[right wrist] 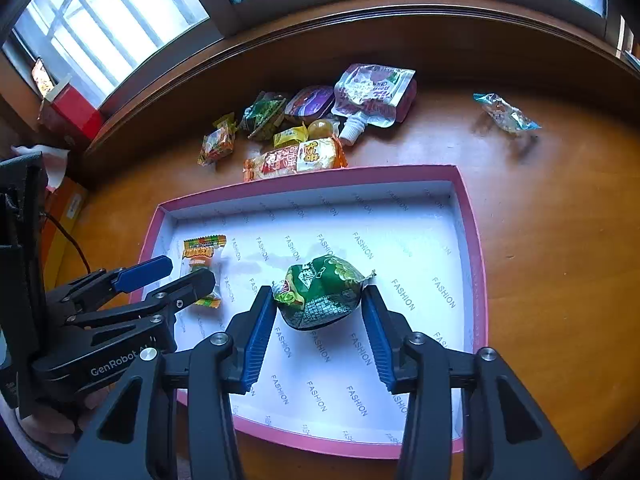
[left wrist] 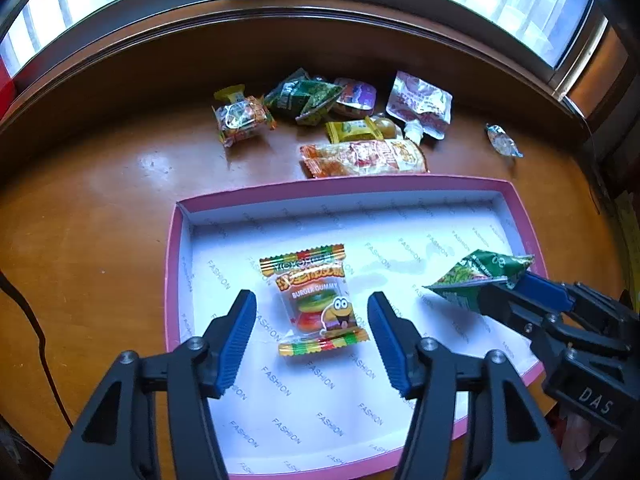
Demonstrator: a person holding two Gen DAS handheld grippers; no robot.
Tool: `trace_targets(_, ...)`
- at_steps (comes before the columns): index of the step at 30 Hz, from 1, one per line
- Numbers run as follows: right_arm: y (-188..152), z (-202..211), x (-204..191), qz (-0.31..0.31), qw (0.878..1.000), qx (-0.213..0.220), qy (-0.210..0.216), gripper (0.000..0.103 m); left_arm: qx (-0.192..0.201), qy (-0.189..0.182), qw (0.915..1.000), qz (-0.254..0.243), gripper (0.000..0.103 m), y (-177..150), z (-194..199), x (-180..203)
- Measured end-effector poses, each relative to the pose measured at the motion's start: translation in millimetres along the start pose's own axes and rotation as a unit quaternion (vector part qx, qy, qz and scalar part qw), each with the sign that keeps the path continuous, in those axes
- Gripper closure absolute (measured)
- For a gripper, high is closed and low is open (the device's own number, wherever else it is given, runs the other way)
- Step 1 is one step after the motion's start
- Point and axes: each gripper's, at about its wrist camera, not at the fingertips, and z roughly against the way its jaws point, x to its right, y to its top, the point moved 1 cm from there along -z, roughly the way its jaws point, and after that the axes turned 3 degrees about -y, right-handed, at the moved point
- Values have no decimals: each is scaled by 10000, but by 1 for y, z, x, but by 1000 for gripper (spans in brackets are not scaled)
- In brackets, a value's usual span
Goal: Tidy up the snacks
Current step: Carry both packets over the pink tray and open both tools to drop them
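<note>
A pink-rimmed box [left wrist: 340, 186] with a white lining lies on the wooden table; it also shows in the right wrist view [right wrist: 360, 174]. A burger gummy packet [left wrist: 316, 298] lies flat inside it, also seen in the right wrist view [right wrist: 202, 260]. My left gripper [left wrist: 312, 328] is open, its fingers on either side of the gummy packet, above it. My right gripper [right wrist: 318, 312] is shut on a green snack bag [right wrist: 320, 292] and holds it over the box; the bag also shows in the left wrist view [left wrist: 480, 276].
A heap of snack packets [left wrist: 340, 120] lies beyond the box's far edge, with a white spouted pouch [right wrist: 372, 94] among them. One small packet [right wrist: 506, 114] lies alone at the far right. A window ledge [left wrist: 320, 20] runs behind. A black cable [left wrist: 36, 328] lies at the left.
</note>
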Motion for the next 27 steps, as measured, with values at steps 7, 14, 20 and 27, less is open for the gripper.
trace_targets(7, 1, 5, 0, -17, 9999, 92, 71, 45, 22, -19, 10000, 22, 42, 2, 2, -1)
trace_targets(14, 2, 11, 1, -44, 9998, 168, 41, 45, 38, 2, 10000, 27, 42, 3, 5, -2)
trace_targets(20, 5, 18, 1, -30, 9997, 237, 58, 44, 77, -3, 10000, 16, 42, 7, 7, 0)
trace_targets(27, 8, 22, 2, -9, 9995, 306, 49, 44, 109, 55, 9999, 45, 41, 9, 10, 0)
